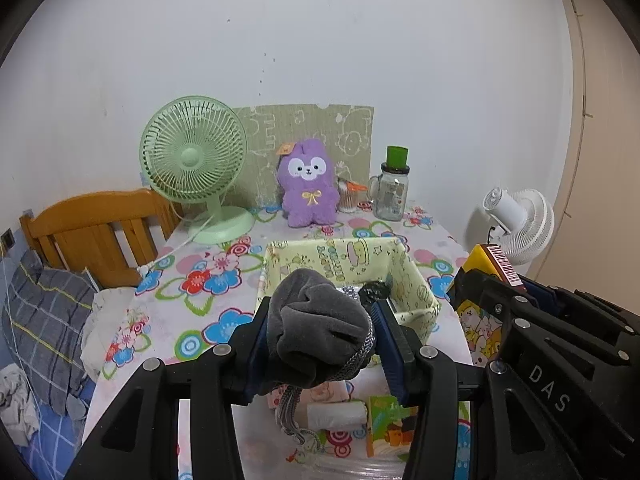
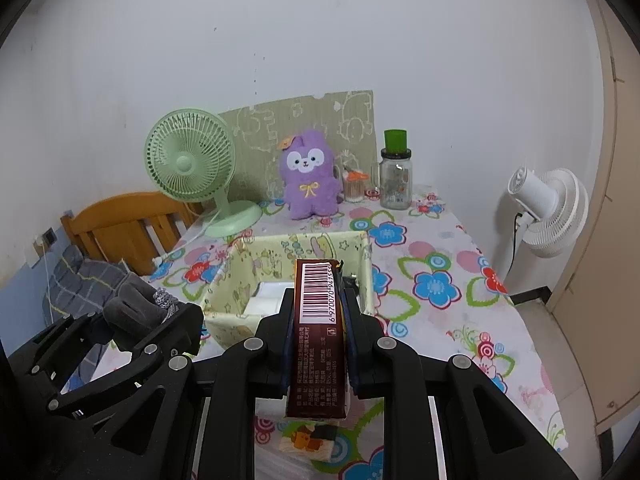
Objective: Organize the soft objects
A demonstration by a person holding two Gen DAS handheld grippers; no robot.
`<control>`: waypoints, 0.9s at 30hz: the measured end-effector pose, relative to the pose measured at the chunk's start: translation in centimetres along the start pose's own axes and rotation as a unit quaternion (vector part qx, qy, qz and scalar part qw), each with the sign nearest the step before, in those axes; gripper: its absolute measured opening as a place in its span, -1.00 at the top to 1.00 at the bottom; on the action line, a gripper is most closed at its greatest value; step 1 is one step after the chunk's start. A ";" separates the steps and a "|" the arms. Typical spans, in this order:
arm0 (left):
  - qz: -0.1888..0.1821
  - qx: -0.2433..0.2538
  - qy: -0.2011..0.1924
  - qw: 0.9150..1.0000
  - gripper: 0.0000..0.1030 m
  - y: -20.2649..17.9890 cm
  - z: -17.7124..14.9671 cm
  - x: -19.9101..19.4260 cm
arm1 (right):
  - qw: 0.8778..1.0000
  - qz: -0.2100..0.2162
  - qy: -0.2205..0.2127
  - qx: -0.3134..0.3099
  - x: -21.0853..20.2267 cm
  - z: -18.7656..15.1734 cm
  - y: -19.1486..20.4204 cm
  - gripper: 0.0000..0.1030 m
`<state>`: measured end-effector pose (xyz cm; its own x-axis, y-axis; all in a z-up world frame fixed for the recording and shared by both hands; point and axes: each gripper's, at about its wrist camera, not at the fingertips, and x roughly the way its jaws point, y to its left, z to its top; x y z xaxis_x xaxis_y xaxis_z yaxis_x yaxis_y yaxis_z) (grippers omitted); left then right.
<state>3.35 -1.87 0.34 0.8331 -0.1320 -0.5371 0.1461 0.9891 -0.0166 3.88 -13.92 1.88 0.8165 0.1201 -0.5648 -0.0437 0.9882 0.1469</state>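
My left gripper [image 1: 320, 320] is shut on a bunched grey fleece item [image 1: 320, 320] with a braided cord hanging under it, held above the near edge of a pale yellow fabric bin [image 1: 416, 284]. My right gripper [image 2: 318, 312] is shut on a brown tissue pack with a barcode [image 2: 318, 320], held upright just before the same bin [image 2: 236, 280]. The pack also shows at the right of the left wrist view [image 1: 486, 280]. White folded items [image 2: 268, 300] lie inside the bin. A purple plush toy [image 1: 307, 188] sits at the back of the table.
A green desk fan [image 1: 194, 160], a glass jar with a green lid [image 1: 392, 192] and a small cup stand at the back of the flowered tablecloth [image 2: 432, 280]. A white floor fan [image 2: 548, 212] stands right. A wooden bed with pillows lies left. Small packs [image 1: 388, 424] lie under my grippers.
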 end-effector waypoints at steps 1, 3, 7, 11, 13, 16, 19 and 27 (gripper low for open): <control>0.001 0.000 -0.002 1.000 0.04 0.0 0.2 0.0 | 1.000 0.000 -0.001 0.001 0.0 0.1 0.0 0.54; 0.001 0.000 -0.005 1.000 0.04 0.1 0.4 0.0 | 1.000 0.002 -0.002 0.003 0.1 0.4 0.0 0.54; 0.001 0.001 -0.008 1.000 0.04 0.2 1.0 0.3 | 1.000 0.001 -0.003 0.009 0.6 0.9 -0.2 0.54; 0.000 0.005 -0.012 1.000 0.04 0.2 1.4 0.9 | 1.000 -0.002 -0.006 0.010 1.2 1.4 -0.2 0.54; -0.001 0.004 -0.012 1.000 0.04 0.2 1.7 1.1 | 1.000 -0.002 -0.007 0.011 1.5 1.7 -0.3 0.54; -0.003 0.002 -0.012 1.000 0.03 0.3 2.1 1.7 | 1.000 0.000 -0.007 0.013 2.0 2.2 -0.5 0.54; -0.001 -0.002 -0.009 1.000 0.04 0.4 2.6 2.4 | 1.000 -0.002 -0.007 0.012 2.7 2.7 -0.5 0.54; 0.000 0.000 -0.005 1.000 0.03 0.6 3.2 3.8 | 1.000 -0.004 -0.003 0.012 4.7 3.8 -0.8 0.54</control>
<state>8.35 -2.01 1.00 0.8389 -0.1325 -0.5279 0.1462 0.9891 -0.0159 9.97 -14.51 2.20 0.8197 0.1124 -0.5617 -0.0238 0.9864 0.1627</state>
